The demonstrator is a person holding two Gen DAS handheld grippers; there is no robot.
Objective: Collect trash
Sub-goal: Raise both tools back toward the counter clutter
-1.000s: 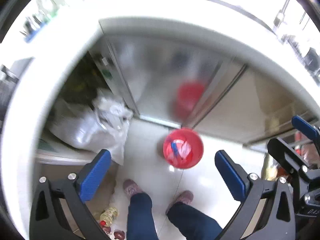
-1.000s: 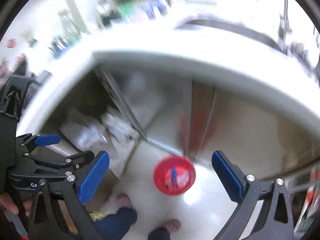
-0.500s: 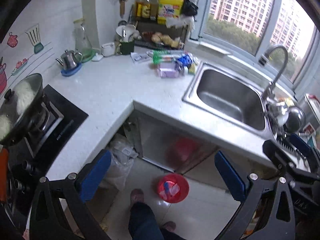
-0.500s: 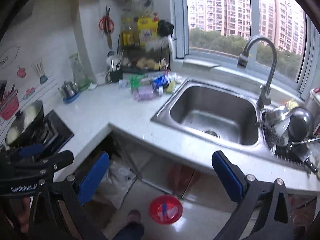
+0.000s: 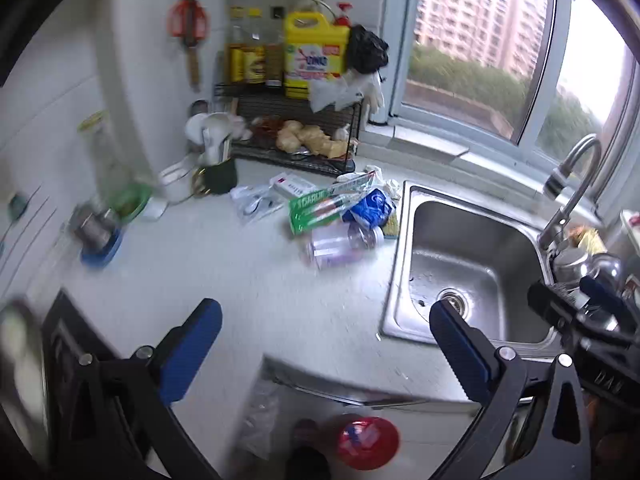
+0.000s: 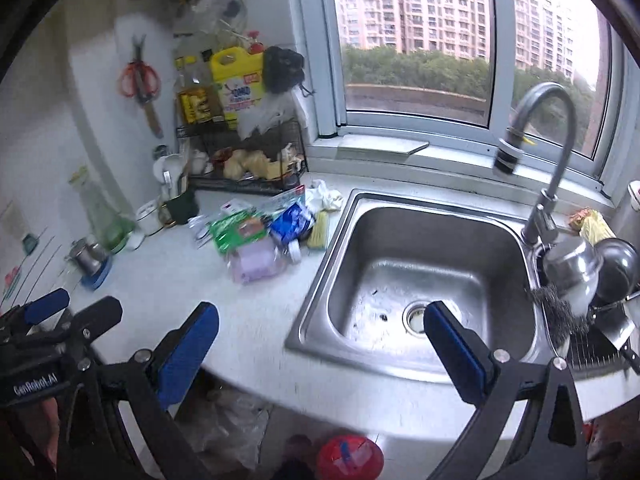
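Above the counter (image 5: 248, 304) we hold both claws wide apart and empty: left claw (image 5: 326, 340), right claw (image 6: 320, 344). Trash litters the counter beside the sink (image 6: 420, 280): a green wrapper (image 5: 320, 210), blue packet (image 5: 370, 204) and clear bottle (image 5: 340, 244). Our risk: thin, overlapping wrappers could slip or drag neighbours into the sink.

Blurred pan (image 5: 16, 344) at left edge, red bin (image 6: 350, 458) cut off below
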